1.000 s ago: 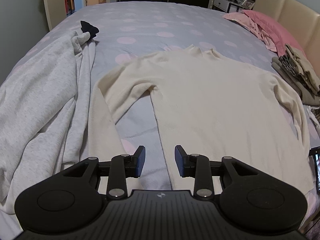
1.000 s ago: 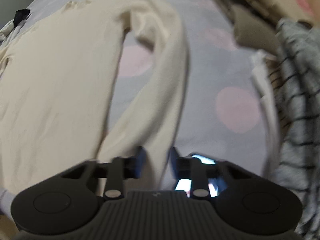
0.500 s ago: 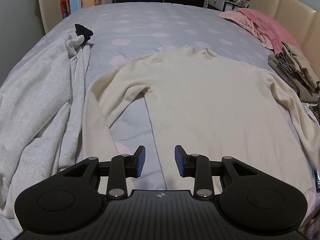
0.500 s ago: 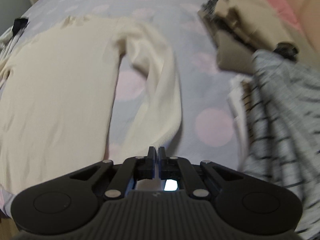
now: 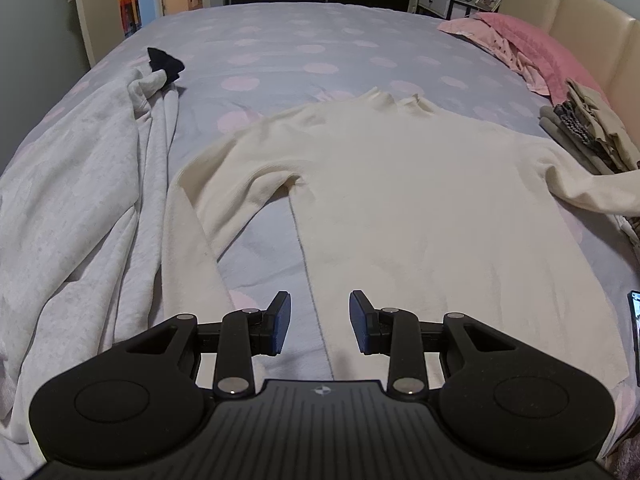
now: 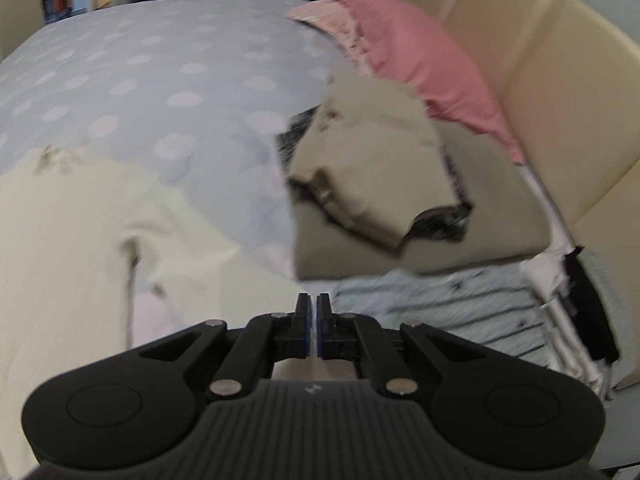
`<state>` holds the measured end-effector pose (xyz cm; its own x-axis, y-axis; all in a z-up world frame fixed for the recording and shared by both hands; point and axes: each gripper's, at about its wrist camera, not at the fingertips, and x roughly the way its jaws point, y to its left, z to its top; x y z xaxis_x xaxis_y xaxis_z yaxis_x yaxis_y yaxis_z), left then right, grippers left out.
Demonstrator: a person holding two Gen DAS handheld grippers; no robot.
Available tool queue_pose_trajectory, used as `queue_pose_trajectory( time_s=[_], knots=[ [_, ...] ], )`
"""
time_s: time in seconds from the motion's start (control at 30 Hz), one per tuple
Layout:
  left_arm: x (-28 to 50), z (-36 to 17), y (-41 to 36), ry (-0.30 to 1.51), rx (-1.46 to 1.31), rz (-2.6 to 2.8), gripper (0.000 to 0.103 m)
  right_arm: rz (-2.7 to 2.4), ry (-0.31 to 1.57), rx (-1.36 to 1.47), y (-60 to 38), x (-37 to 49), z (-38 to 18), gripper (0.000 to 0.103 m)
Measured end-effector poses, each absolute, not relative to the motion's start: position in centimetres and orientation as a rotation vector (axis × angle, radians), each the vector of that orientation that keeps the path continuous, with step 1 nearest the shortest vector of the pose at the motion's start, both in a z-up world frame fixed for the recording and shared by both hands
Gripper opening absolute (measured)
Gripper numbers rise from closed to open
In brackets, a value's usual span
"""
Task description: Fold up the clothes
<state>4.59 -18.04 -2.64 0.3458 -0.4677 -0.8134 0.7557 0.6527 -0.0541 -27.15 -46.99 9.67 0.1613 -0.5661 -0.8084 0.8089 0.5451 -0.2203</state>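
Left wrist: cream sweater (image 5: 420, 200) flat on dotted bed (image 5: 280, 48), side edge ahead between parted fingers of left gripper (image 5: 320, 322). Right gripper (image 6: 312, 330) pinched on sweater's sleeve; folded beige pile (image 6: 380, 176) beyond its fingertips.

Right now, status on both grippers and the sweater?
Left gripper open above the hem. Right gripper shut on cream sweater sleeve. Folded pile close right.
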Motion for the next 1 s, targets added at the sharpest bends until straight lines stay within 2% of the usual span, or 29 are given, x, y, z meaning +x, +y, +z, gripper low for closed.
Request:
queue_pose_trajectory(
  time_s=[0.3, 0.67, 0.7, 0.73, 0.8, 1.0],
  knots=[
    [5.6, -3.4, -18.4, 0.944, 0.36, -0.79, 0.03, -1.181, 0.985, 0.29, -54.5, -27.3, 10.1, 0.003],
    [6.3, -4.5, -19.6, 0.974, 0.376, -0.787, 0.03, -1.2, 1.113, 0.354, -58.1, -27.0, 4.9, 0.006],
    [6.3, -4.5, -19.6, 0.974, 0.376, -0.789, 0.03, -1.199, 1.104, 0.364, -58.0, -27.4, 5.1, 0.011],
    [6.3, -4.6, -19.7, 0.974, 0.377, -0.791, 0.03, -1.201, 1.089, 0.371, -57.9, -27.9, 5.4, 0.02],
    [6.4, -4.5, -19.7, 0.974, 0.378, -0.794, 0.03, -1.205, 1.059, 0.385, -57.6, -28.9, 6.2, 0.027],
    [6.0, -4.1, -19.7, 0.956, 0.382, -0.806, 0.031, -1.216, 0.969, 0.426, -56.7, -31.9, 8.4, 0.037]
  ],
)
